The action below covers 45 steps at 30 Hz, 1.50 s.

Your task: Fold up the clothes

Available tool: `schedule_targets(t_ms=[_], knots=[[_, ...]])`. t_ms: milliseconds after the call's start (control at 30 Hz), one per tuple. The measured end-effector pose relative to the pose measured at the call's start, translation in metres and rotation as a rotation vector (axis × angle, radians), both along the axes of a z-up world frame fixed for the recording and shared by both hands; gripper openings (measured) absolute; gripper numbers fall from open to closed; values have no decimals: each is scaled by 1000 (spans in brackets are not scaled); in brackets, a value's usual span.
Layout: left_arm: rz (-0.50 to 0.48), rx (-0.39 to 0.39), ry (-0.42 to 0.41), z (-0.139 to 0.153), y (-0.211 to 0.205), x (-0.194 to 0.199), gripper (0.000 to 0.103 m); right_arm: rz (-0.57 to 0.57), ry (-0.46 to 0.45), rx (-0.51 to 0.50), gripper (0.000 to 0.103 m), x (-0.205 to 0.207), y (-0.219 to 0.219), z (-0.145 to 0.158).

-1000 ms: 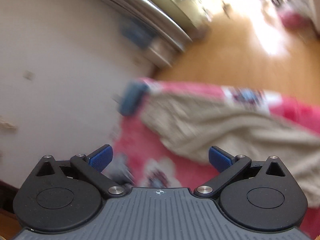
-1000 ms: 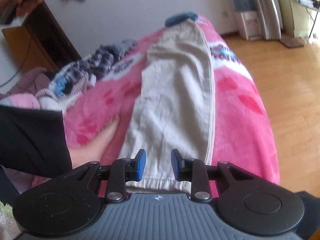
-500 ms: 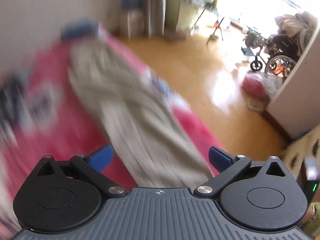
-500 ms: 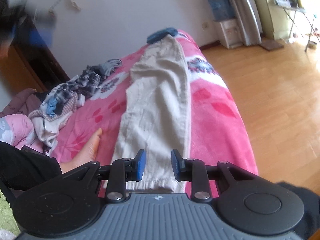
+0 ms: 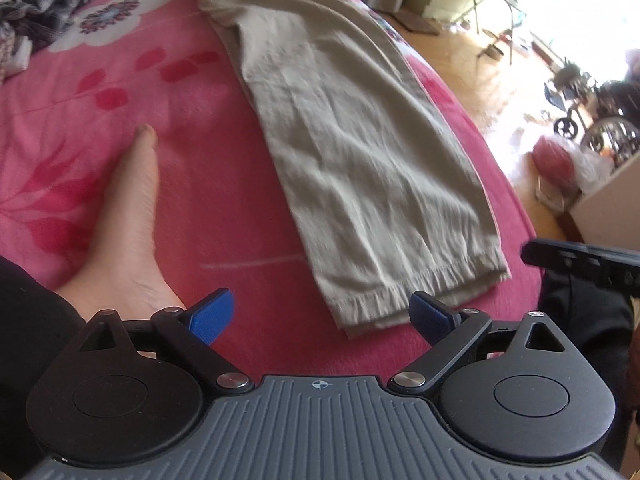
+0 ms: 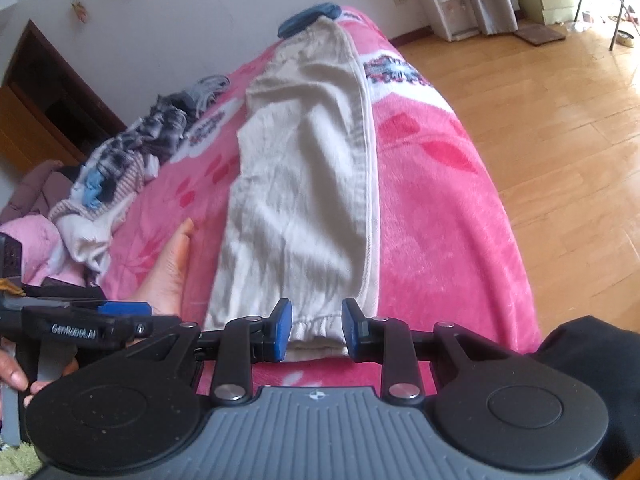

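Trousers, beige crinkled cotton [image 5: 360, 152], lie lengthwise mid-frame on the pink floral fleece blanket [image 5: 200, 200], legs stacked. My left gripper [image 5: 320, 312], jaws wide, has swung from the wall to their cuff. Right gripper [image 6: 314, 330], jaws parted, frames it. Only the right view shows the crumpled clothes heap [image 6: 132, 160], left.

Open pink blanket [image 5: 224, 184] lay between the beige trousers [image 5: 360, 152] and a bare foot [image 5: 128, 208], a lane wide enough for a claw. The foot blocked the far left. Further up, a heap of clothes [image 6: 132, 160] crowded that side. Right of the trousers, a bare strip of blanket ran along the bed edge, with wooden floor [image 6: 560, 128] beyond.
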<state>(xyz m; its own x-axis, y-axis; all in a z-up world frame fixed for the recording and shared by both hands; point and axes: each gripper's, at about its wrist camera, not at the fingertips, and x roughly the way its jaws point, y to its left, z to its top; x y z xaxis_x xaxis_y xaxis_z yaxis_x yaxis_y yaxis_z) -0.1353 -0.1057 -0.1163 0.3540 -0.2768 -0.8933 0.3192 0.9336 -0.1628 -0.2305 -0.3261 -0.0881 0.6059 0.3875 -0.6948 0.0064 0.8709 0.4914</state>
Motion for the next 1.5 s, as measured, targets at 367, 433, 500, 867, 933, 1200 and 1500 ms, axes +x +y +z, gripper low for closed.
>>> schedule_targets(t_ms=[367, 433, 500, 867, 933, 1200, 1500], knots=[[37, -66, 46, -5, 11, -11, 59, -23, 110, 68, 29, 16, -2, -26], [36, -70, 53, -8, 9, -9, 59, -27, 122, 78, 29, 18, -3, -29], [33, -79, 65, -10, 7, -8, 57, -27, 129, 92, 28, 19, -5, -31], [67, -177, 112, -15, 3, -4, 26, -30, 143, 106, 24, 28, -4, -37], [79, -185, 117, -16, 4, -4, 20, -27, 142, 106, 22, 28, -4, -38], [25, -194, 95, -4, -1, -9, 3, 5, 85, 81, 13, 22, 0, -26], [-61, -119, 101, -5, -14, -15, 2, 21, 85, 35, 12, 14, -2, -18]])
